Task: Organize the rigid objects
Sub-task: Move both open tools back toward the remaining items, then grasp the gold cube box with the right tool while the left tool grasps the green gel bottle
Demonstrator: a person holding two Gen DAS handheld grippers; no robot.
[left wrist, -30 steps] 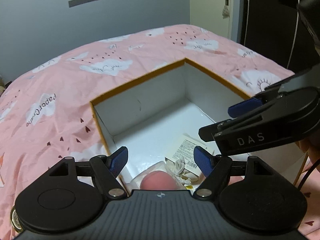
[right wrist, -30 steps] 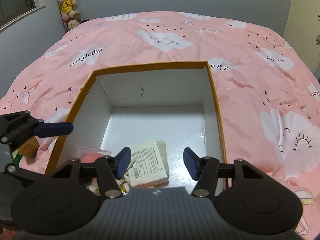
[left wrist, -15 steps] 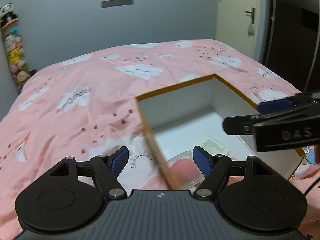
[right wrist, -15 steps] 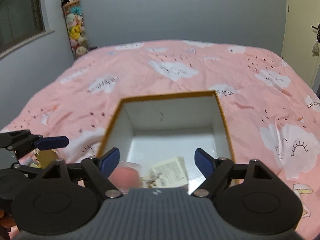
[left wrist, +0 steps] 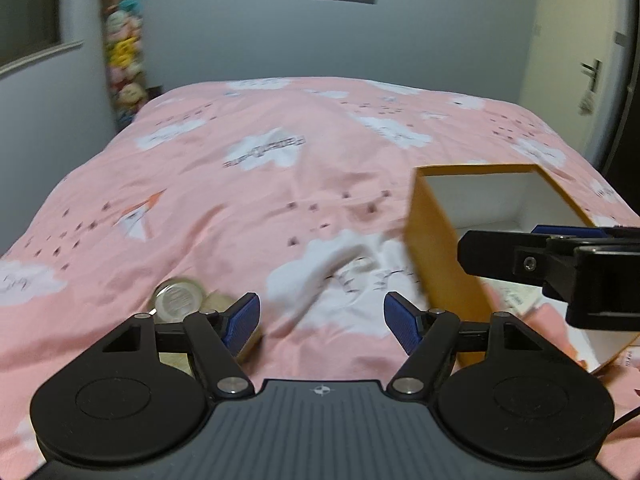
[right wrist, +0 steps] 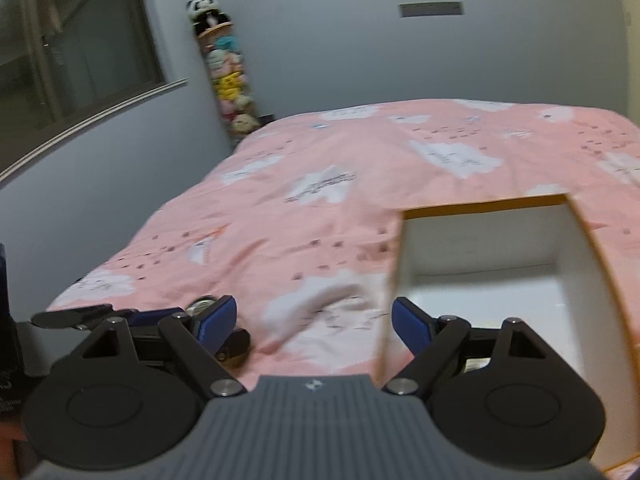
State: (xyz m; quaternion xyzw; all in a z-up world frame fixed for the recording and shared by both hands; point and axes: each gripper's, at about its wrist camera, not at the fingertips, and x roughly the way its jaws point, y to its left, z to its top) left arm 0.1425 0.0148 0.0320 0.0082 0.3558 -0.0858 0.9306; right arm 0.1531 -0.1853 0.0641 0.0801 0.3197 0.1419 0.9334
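One open box [left wrist: 434,256], orange outside and white inside, is seen on the bed [left wrist: 248,200], which is covered by a pink sheet printed with white clouds. In the left wrist view the box lies to the right; a printed paper packet [left wrist: 514,300] is glimpsed inside it, partly hidden behind the other gripper. One small round tin [left wrist: 176,300] with a pale lid is seen on the bed just beside the left pad of the left gripper [left wrist: 322,322]; something tan lies next to it, too blurred to be named. In the right wrist view the same tin [right wrist: 202,304] is only just made out behind the left pad.

Two grippers are counted. The jaws of the left gripper are held wide apart and are closing slightly; nothing is held between them, only bare sheet being seen in the gap. The jaws of the right gripper [right wrist: 314,322] are likewise spread wide, with nothing gripped; the near corner of the box is seen by the right pad, but contact cannot be told. The right gripper is also seen from the side in the left wrist view, above the open box.

One column of stacked plush toys [right wrist: 228,76] is seen in the far corner, one window [right wrist: 80,52] on the left wall, and one door handle [left wrist: 592,74] at the right.
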